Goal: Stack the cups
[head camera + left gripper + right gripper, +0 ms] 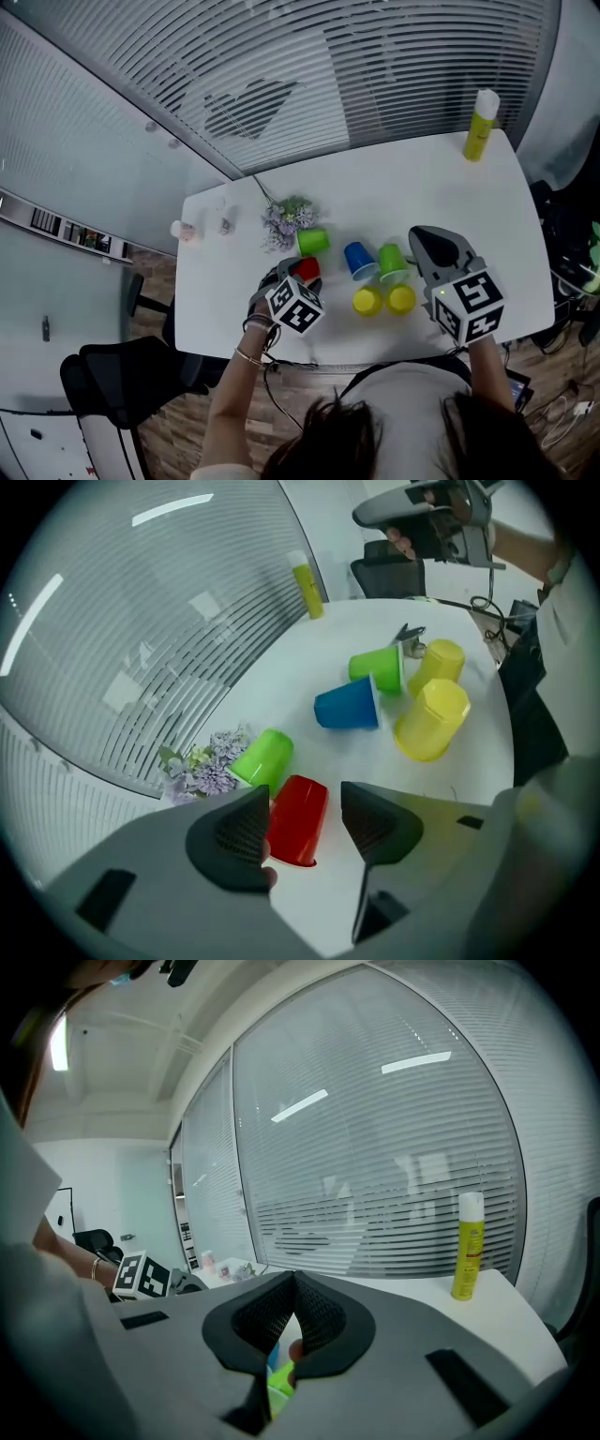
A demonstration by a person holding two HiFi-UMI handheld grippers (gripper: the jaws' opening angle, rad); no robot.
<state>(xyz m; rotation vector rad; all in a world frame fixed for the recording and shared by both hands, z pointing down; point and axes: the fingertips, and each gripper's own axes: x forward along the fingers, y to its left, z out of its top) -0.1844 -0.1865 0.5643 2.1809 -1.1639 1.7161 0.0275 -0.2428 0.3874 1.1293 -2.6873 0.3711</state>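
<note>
**White counter by the blinds: left lined up on the red cup, right parked shut**

White counter under slatted blinds. Six cups are loose on it, all on their sides and none nested, so stacking looks barely started.

- Left hand-held gripper is tipped steeply down with its jaws spread wide. Red cup lies between the pads, which straddle its sides near the open rim. I see no squeeze on it. My read: closing from this straddle would pinch the wall across its width.
- Red cup sits near the counter's front-left, mouth toward the person. Its base points at the light green cup, which lies just beside it against the flowers.
- Blue cup and green cup lie side by side mid-counter. Yellow cups are just beside them, nearer the front edge.
- Right hand-held gripper has its jaws fully together with nothing in them. It hangs roughly level over the counter, to the right of the green and yellow cups. Likely it is out of the left's way but near enough to steady a receiving cup.
- Spray bottle stands upright at the far right corner, well apart from the cups, so no obstacle.

Risk guess: a thin cup on its side may roll or flex when pinched near the rim.
</note>
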